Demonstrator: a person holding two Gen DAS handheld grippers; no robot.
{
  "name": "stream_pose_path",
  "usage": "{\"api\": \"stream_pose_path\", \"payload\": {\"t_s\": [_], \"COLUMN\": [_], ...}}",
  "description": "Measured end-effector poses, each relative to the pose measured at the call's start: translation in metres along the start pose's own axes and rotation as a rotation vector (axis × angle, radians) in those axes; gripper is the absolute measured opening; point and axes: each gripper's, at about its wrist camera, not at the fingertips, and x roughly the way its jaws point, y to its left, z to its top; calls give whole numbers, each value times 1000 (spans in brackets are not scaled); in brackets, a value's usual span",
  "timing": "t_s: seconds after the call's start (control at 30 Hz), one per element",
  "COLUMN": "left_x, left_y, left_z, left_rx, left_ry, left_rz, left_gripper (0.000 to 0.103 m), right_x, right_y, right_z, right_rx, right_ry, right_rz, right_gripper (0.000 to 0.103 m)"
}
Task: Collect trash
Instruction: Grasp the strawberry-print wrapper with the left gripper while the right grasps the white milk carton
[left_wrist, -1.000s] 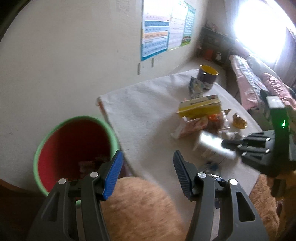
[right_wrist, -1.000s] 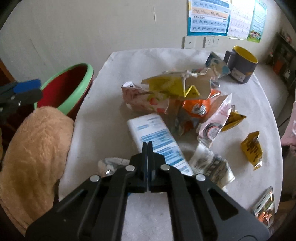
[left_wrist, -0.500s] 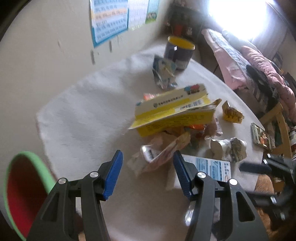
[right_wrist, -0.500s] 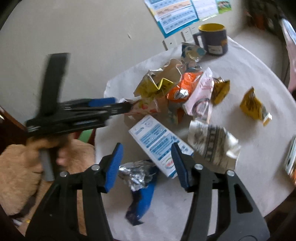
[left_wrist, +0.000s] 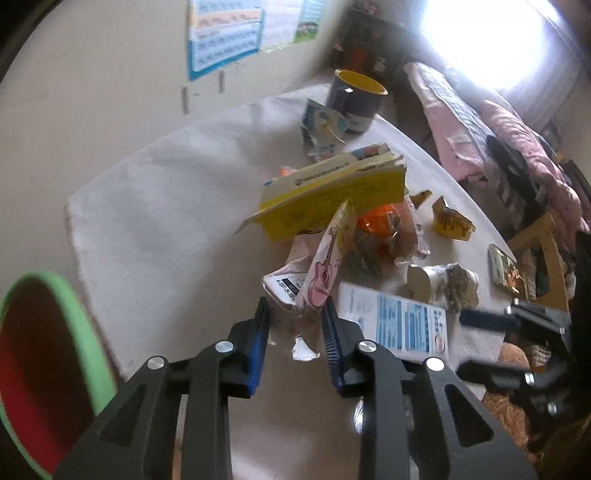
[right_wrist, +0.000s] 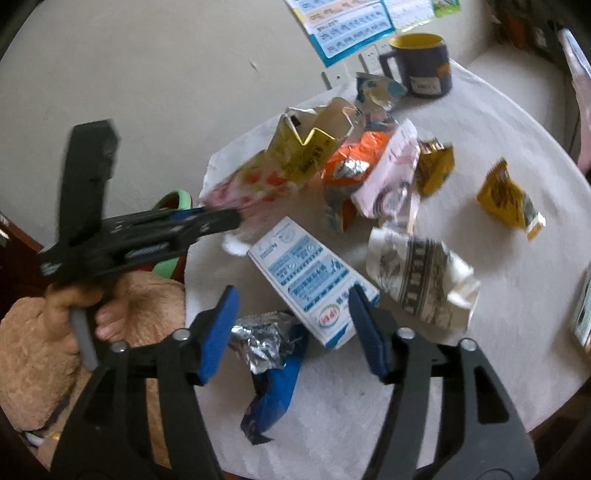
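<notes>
While my left gripper (left_wrist: 295, 325) points down at the near edge of the trash pile, its jaws are closing around the crumpled lower end of a pink wrapper (left_wrist: 325, 266) printed with a guitar; I cannot tell whether the pads press on it yet. My right gripper (right_wrist: 291, 325) has jaws opening, and a corner of the white-and-blue carton (right_wrist: 310, 273) lies between them, with no pad touching it. A blue foil wrapper (right_wrist: 273, 373) lies on the table (right_wrist: 498, 155) just below that carton.

Containers:
1. Bin (left_wrist: 44, 354), green rim, red inside, stands beside the table at lower left in the left wrist view. Its contents are out of sight.
2. Dark mug (right_wrist: 421, 62) with yellow interior stands upright at the far edge of the table. Its contents cannot be seen.
3. Yellow box (left_wrist: 332, 195) lies opened on top of the pile; inside cannot be told.

An orange wrapper (right_wrist: 362, 155) and two yellow packets (right_wrist: 506, 195) lie loose on the cloth.
</notes>
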Motion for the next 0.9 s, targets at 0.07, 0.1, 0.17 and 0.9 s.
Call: {"api": "stream_pose_path", "payload": {"t_s": [0.07, 0.1, 0.17, 0.9], "left_x": [-10, -13, -18, -24], "left_y": [3, 4, 7, 19], "left_z": [-7, -11, -16, -36], "left_rx": [-21, -32, -46, -131], "left_ry": [-12, -17, -17, -35], "left_rz": [20, 27, 46, 41], "left_gripper": [26, 26, 26, 26], "right_x": [7, 11, 23, 70], "right_y": [4, 7, 14, 22], "right_z": [8, 12, 19, 42], "right_rx": [-45, -76, -148, -315], "right_ry": [31, 52, 105, 295], "right_rz": [-19, -30, -54, -132], "right_gripper": [61, 61, 61, 81]}}
